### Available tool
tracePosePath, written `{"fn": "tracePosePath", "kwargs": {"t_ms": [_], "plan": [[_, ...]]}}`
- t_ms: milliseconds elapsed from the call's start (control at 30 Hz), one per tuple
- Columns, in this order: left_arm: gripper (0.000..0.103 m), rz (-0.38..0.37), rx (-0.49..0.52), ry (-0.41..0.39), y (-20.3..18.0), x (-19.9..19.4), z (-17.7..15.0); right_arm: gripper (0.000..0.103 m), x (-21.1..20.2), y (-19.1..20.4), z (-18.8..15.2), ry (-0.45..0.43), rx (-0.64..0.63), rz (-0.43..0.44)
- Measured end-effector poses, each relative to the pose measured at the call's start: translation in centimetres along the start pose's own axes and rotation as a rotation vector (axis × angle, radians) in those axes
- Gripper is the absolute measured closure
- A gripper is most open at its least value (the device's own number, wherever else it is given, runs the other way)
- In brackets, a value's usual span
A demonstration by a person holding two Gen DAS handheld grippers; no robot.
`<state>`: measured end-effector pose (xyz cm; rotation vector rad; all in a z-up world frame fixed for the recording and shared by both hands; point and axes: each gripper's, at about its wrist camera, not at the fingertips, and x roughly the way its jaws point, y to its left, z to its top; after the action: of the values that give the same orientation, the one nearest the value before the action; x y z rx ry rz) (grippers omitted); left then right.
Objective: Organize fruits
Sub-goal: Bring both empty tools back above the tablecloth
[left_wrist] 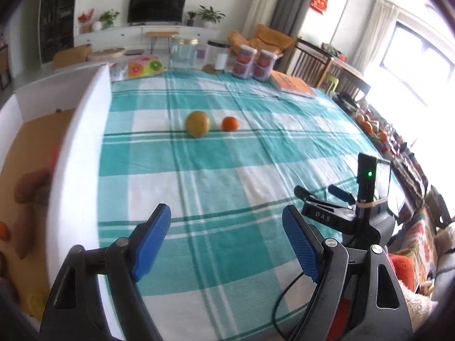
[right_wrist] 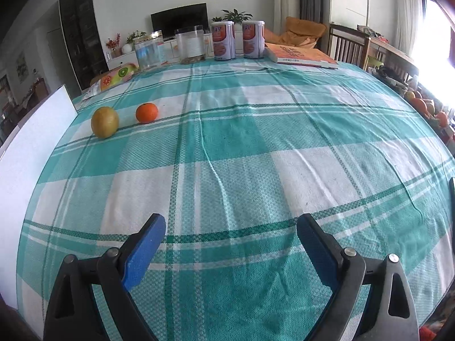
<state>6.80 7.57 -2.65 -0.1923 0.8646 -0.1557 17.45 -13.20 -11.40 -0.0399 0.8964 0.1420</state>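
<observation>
Both tongs are released with nothing between the pads: left gripper [left_wrist: 226,244] hangs over the checked tablecloth [left_wrist: 227,170] beside the white box [left_wrist: 82,142] at the table's left edge, right gripper [right_wrist: 231,251] over bare cloth. Further in, the yellow-green fruit [right_wrist: 104,121] and the tangerine [right_wrist: 146,112] sit just apart toward the left edge. Jars [right_wrist: 190,45] and cans [right_wrist: 223,40] line the far edge.

- My left gripper [left_wrist: 227,244] has two black arms shaped like open triangles, each with a cut-out window.
- Its fingers [left_wrist: 152,244] carry bright blue pads with a fine cross-hatched texture.
- Round silver pins sit at the pivots of each arm.
- A thin black cable [left_wrist: 280,307] loops down beside the right-hand arm.
- My right gripper [right_wrist: 231,253] matches it: black triangular arms, blue textured pads, silver pivot pins.
- Its far side reads "DAS" in pale letters, with a green light above.
</observation>
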Motion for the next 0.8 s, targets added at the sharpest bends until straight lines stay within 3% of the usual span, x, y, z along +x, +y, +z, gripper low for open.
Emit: {"fn": "tracePosePath", "kwargs": {"t_ms": [133,333,533,800], "plan": [[0.02,0.032,0.059,0.067,-1.8,4.8,-0.7,0.008,0.9,-0.1,-0.3,0.032,0.02,-0.004],[0.02,0.147,0.08,0.09,-0.8,9.6,-1.4,0.001,1.5,0.2,-0.4,0.053,0.001,0.0],[0.02,0.21,0.105,0.075,0.0,10.9,-1.7,0.0,1.7,0.3,-0.4,0.058,-0.004,-0.004],[0.013,0.213,0.109,0.046,0.3,10.8,-2.1,0.0,1.7,0.5,-0.4,0.066,-0.017,-0.018]]}}
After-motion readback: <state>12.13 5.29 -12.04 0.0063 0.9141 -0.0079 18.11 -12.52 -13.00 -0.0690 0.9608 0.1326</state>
